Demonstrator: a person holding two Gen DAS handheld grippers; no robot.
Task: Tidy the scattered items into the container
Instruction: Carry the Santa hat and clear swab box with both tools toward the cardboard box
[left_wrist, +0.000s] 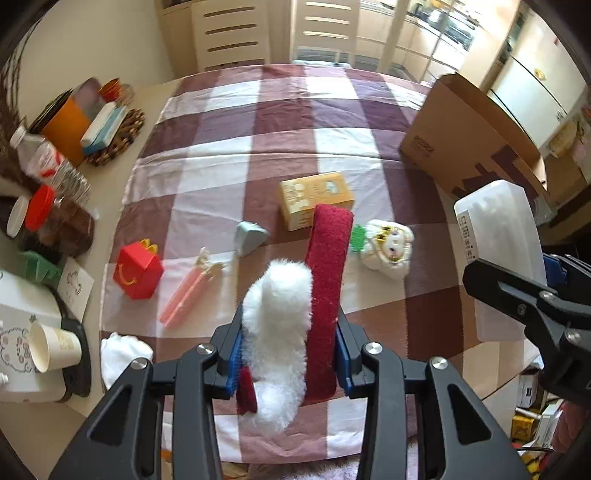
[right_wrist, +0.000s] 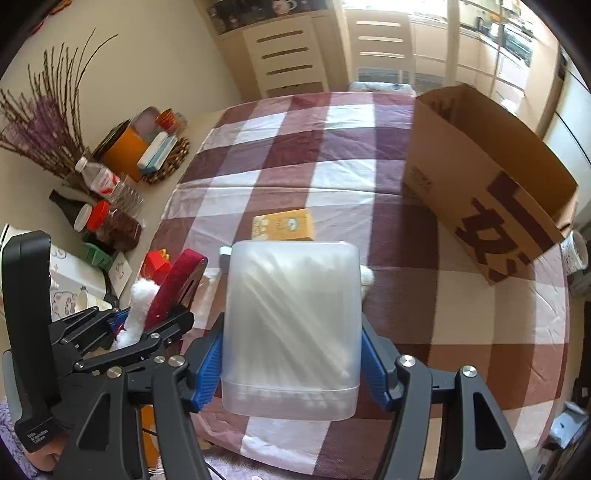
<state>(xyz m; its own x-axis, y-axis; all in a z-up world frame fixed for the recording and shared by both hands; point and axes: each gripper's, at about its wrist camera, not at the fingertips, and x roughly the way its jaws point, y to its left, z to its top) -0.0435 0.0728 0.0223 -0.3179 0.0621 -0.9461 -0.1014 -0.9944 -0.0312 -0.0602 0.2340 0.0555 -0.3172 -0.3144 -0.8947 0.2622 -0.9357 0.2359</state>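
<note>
The far half of the checked cloth (right_wrist: 332, 155) lies bare, giving open passage toward the cardboard box (right_wrist: 491, 173), whose open top faces up at the right edge of the desk. Nearer, the yellow carton (left_wrist: 316, 199), grey wedge (left_wrist: 251, 236), plush toy (left_wrist: 388, 251), pink item (left_wrist: 188, 291) and red meal box (left_wrist: 138, 271) crowd a band across the middle. Bottles and jars (left_wrist: 44, 184) line the left side.

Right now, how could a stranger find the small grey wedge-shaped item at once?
Start at the checked tablecloth. Near its middle lies a yellow box; the grey wedge sits just left of it, towards the camera. It alone is plain grey, unlike the red carton and pink clip.
</note>
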